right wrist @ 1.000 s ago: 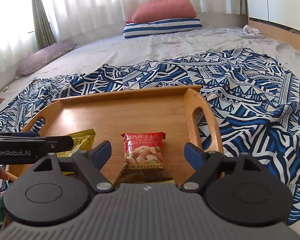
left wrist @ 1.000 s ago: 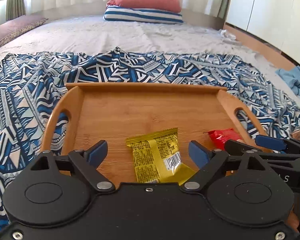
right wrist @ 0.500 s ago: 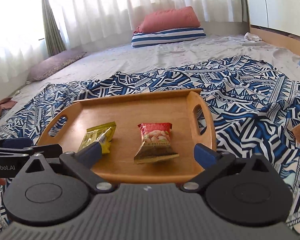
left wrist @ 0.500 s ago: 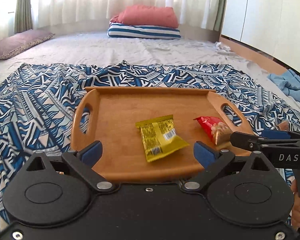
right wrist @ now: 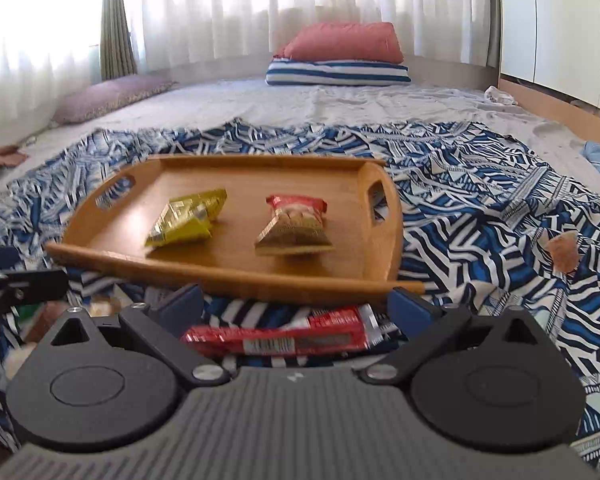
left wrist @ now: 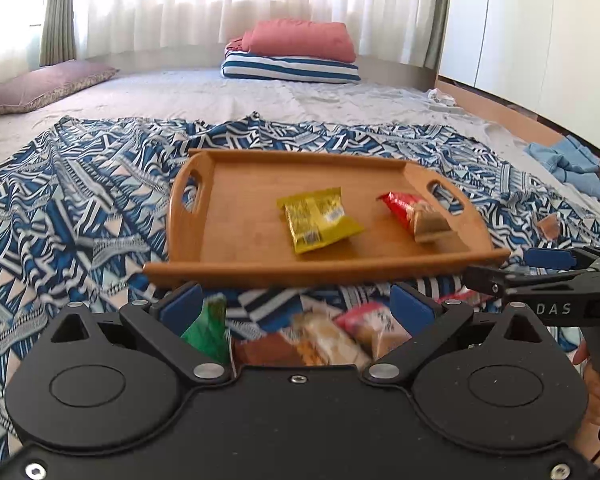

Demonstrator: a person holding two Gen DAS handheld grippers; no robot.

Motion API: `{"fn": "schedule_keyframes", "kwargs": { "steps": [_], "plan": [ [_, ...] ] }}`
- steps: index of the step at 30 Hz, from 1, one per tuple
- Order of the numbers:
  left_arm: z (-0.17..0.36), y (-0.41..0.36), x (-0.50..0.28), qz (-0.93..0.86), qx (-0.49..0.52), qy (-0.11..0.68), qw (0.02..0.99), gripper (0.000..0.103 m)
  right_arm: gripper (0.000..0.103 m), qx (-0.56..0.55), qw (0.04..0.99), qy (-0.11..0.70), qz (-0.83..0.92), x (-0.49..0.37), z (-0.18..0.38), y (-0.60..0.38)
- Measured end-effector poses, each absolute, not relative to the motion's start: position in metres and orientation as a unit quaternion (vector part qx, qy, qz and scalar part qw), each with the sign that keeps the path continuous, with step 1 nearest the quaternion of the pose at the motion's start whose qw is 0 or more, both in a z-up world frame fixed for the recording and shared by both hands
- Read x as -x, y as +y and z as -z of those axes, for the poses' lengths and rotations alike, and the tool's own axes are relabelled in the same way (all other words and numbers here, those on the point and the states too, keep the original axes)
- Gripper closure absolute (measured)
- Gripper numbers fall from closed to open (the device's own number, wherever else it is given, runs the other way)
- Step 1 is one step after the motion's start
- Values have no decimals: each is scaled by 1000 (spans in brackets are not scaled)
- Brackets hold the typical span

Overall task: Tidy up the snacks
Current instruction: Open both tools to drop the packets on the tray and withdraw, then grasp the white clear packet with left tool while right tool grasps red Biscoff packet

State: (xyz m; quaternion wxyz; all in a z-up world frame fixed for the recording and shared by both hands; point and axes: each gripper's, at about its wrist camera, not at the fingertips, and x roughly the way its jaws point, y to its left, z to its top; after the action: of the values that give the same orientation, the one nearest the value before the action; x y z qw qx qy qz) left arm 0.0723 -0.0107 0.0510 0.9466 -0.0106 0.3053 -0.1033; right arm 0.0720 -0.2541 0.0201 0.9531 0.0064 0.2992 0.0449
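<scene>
A wooden tray [left wrist: 228,240] lies on the patterned blanket, holding a yellow packet [left wrist: 316,220] and a red nut packet [left wrist: 414,214]. My left gripper [left wrist: 296,300] hangs in front of the tray's near rim, its jaws opening, pads touching nothing. Below it lie loose snacks: a green packet [left wrist: 210,328], an orange-brown packet [left wrist: 328,340] and a red-white packet [left wrist: 374,324]. My right gripper [right wrist: 294,304] is open over a long red packet [right wrist: 280,338] on the blanket, near the tray [right wrist: 228,268]. The yellow packet [right wrist: 188,220] and the nut packet [right wrist: 296,224] show here too.
The blue-and-white blanket [left wrist: 80,216] covers the near part of a bed. A red pillow on a striped one [left wrist: 292,68] sits at the far end, a mauve pillow [left wrist: 48,86] far left. Blue cloth [left wrist: 568,160] lies at right beside white cupboards.
Both grippers have drawn back from the tray, leaving the yellow and red packets on it. Their jaws have widened. Loose snacks in front of the tray have come into view.
</scene>
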Motion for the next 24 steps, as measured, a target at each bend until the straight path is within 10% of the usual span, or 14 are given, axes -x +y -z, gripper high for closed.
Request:
{"fn": "schedule_keyframes", "kwargs": {
  "steps": [24],
  "plan": [
    [-14, 2, -4, 71, -10, 298, 952, 3, 0, 16, 947, 321, -25, -26, 16, -253]
  ]
}}
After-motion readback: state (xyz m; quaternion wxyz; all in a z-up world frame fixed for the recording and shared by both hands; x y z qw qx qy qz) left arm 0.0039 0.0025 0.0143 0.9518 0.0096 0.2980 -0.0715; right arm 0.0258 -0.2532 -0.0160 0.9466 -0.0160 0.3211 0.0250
